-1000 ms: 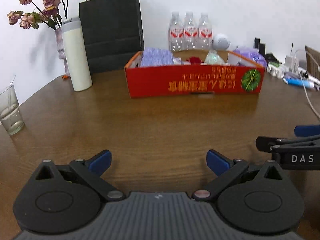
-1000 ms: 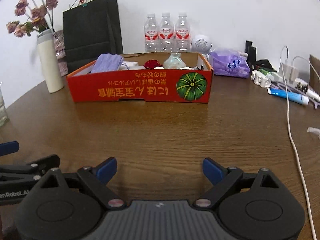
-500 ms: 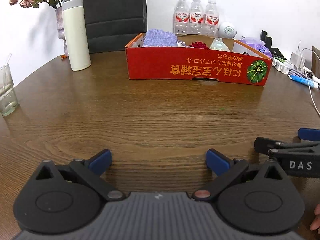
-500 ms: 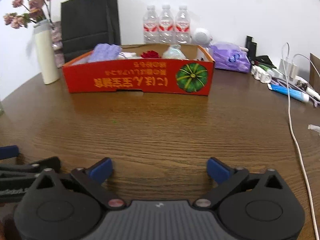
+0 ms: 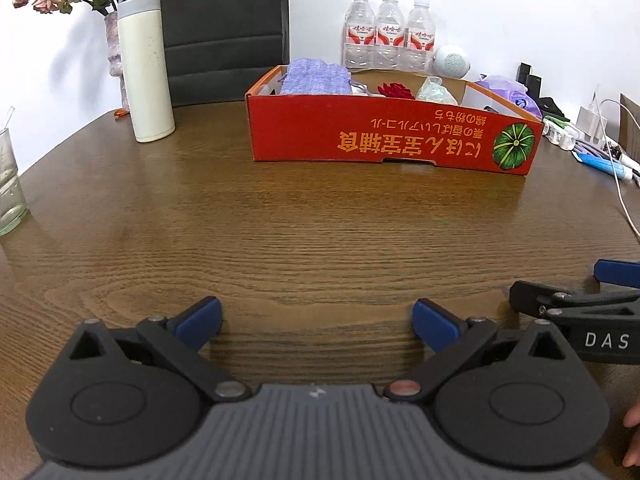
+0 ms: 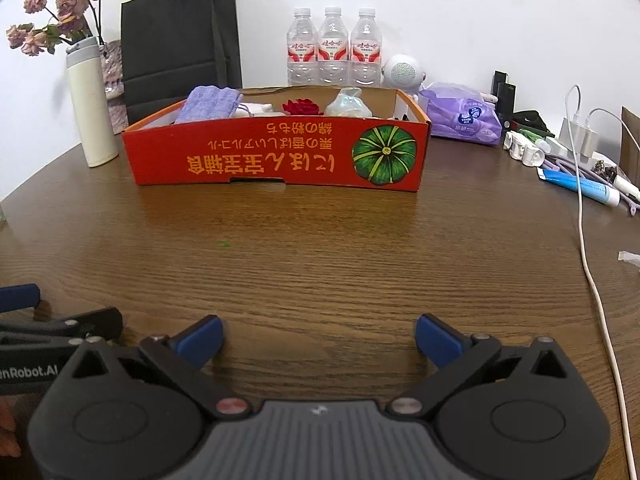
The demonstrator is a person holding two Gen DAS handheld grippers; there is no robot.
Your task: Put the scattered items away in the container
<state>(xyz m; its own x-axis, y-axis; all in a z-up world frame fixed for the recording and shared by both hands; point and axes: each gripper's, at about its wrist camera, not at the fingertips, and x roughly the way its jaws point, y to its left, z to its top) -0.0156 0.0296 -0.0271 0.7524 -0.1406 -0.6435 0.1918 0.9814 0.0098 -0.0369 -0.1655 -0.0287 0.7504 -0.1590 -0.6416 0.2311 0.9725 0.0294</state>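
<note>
A red cardboard box (image 5: pixel 392 140) (image 6: pixel 276 156) with a green pumpkin print stands on the far middle of the brown table. Inside it lie a purple cloth (image 5: pixel 314 78) (image 6: pixel 210 104), a red flower (image 5: pixel 396 90) (image 6: pixel 302 107) and a pale wrapped item (image 5: pixel 434 92) (image 6: pixel 347 104). My left gripper (image 5: pixel 318 318) is open and empty, low over the near table. My right gripper (image 6: pixel 319 336) is open and empty, level with it; its fingers (image 5: pixel 560 300) show at the right of the left wrist view.
A white flask (image 5: pixel 146 68) (image 6: pixel 92 108), a flower vase and a black bag (image 6: pixel 180 40) stand at the back left. A glass (image 5: pixel 10 184) is at the left edge. Three water bottles (image 6: pixel 332 48), purple tissues (image 6: pixel 462 116), a white cable (image 6: pixel 592 260) and a blue tube (image 6: pixel 580 186) crowd the back right.
Both grippers have drawn back and tilted slightly, so the box looks a little farther off. Both stay open and empty.
</note>
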